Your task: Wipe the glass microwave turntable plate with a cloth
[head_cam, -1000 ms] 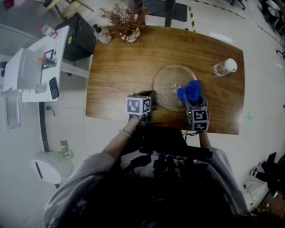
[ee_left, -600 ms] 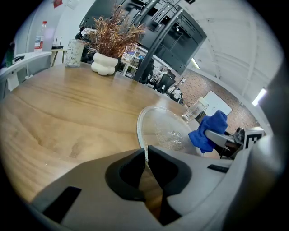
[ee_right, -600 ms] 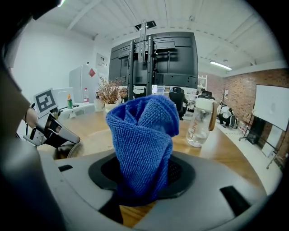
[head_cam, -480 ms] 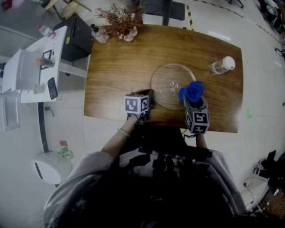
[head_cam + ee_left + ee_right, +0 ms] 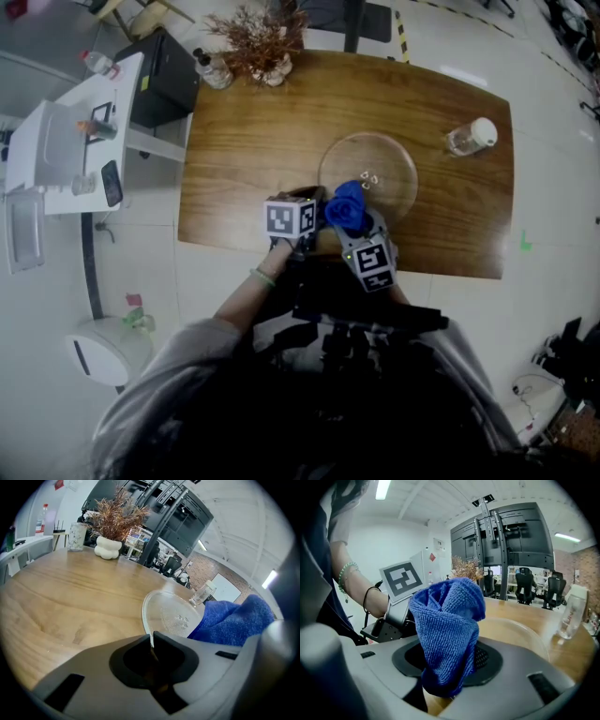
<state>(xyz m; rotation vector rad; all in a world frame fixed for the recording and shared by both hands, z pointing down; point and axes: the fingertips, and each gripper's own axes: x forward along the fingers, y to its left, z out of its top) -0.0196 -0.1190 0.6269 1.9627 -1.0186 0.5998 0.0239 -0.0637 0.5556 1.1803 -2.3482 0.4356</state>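
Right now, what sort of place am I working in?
Probably an office or lab workspace, not a home kitchen: office chairs stand behind the wooden table, big dark screens hang on a tall stand, and striped hazard tape marks the tiled floor.

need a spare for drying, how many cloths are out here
1: the blue cloth, held in the right tongs at the plate's near rim. No other shows, though the person may hide more.
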